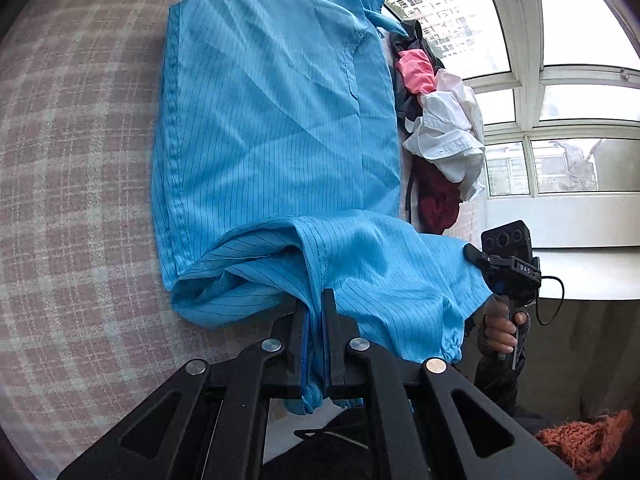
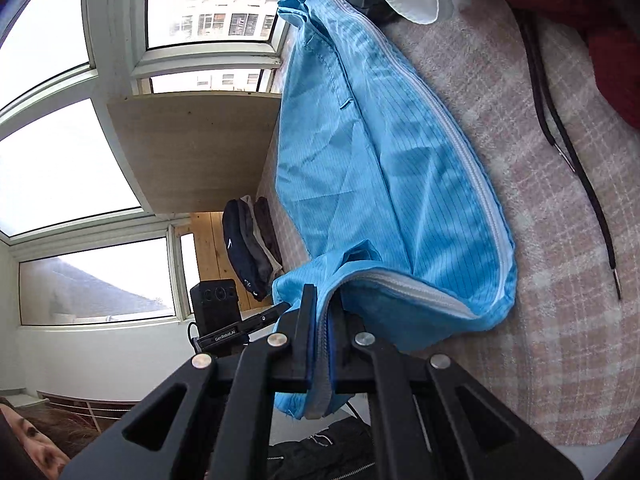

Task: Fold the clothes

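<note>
1. Lying across the pink checked blanket (image 1: 80,168), the blue jacket (image 1: 272,120) is spread mostly flat, with its near hem lifted off the surface by both tools
2. The left gripper (image 1: 314,312) has its fingers pressed together on a bunch of hem fabric; the right gripper (image 2: 322,312) pinches the hem corner at the white zipper (image 2: 432,120)
3. The cloth looks thin, light and slick, creasing and sagging readily, so it will likely slide or droop between the two holds; grips at the hem corners, kept apart and taut, suit it best
4. The blanket looks soft and fuzzy, which should stop the jacket skating about
5. A pile of loose clothes (image 1: 440,120) sits just beside the jacket, a folded stack (image 2: 252,248) lies further along, and large windows (image 1: 560,40) stand behind
</note>
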Motion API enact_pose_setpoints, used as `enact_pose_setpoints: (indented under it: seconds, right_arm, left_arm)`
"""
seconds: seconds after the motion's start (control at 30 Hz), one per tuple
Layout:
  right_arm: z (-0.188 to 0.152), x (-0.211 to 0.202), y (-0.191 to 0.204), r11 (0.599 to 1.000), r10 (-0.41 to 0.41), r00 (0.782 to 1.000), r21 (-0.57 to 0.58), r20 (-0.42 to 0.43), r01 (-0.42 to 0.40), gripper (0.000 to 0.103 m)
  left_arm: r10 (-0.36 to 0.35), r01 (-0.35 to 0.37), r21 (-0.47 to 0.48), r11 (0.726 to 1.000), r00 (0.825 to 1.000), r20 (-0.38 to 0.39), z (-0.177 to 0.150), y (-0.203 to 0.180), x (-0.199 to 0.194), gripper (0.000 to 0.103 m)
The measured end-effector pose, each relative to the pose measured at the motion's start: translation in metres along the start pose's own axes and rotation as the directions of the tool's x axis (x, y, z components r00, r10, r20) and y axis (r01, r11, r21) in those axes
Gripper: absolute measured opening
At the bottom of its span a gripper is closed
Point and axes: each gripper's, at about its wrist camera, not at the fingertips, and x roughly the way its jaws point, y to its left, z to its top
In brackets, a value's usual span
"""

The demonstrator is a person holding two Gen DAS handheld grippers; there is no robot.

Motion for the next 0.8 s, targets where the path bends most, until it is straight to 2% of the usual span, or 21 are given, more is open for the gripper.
enact_pose_setpoints:
  seconds: [0.23,0.33,0.43,0.47,0.53,0.63,0.73,0.8]
  right_arm:
    - [0.067,0.039,-0.027,0.989,-0.134,0.99,0.059,-0.036,0.136,0.005]
    - [0.077,0.049,-0.031,0.978,-0.202,0.978,0.042,-0.061,0.204,0.006]
    - [0.08,0.052,-0.034,0.975,-0.218,0.972,0.035,-0.087,0.221,0.007]
    - [0.08,0.05,-0.034,0.974,-0.217,0.972,0.037,-0.093,0.222,0.008]
    - [0.081,0.045,-0.036,0.974,-0.214,0.972,0.056,-0.099,0.22,0.025]
    - [0.079,0.031,-0.035,0.979,-0.187,0.978,0.067,-0.087,0.193,0.042]
    - [0.074,0.016,-0.031,0.978,-0.194,0.979,0.064,-0.066,0.198,0.044]
    - [0.066,0.004,-0.018,0.975,-0.221,0.975,-0.021,-0.03,0.22,0.044]
  left_arm:
    - [0.005,-0.011,-0.065,0.998,0.995,-0.098,0.064,0.034,0.039,0.005]
    - [0.02,-0.032,-0.089,0.996,0.992,-0.127,0.072,0.043,0.048,0.009]
    - [0.043,-0.056,-0.087,0.995,0.988,-0.147,0.076,0.047,0.052,0.013]
    - [0.057,-0.067,-0.064,0.996,0.988,-0.144,0.076,0.042,0.051,0.016]
    - [0.081,-0.084,-0.023,0.996,0.99,-0.117,0.073,0.036,0.04,0.022]
    - [0.113,-0.111,0.036,0.993,0.991,-0.07,0.068,0.027,0.022,0.027]
    - [0.143,-0.14,0.093,0.986,0.99,-0.021,0.062,0.019,0.004,0.031]
    - [0.161,-0.161,0.131,0.978,0.987,0.012,0.059,0.013,-0.008,0.031]
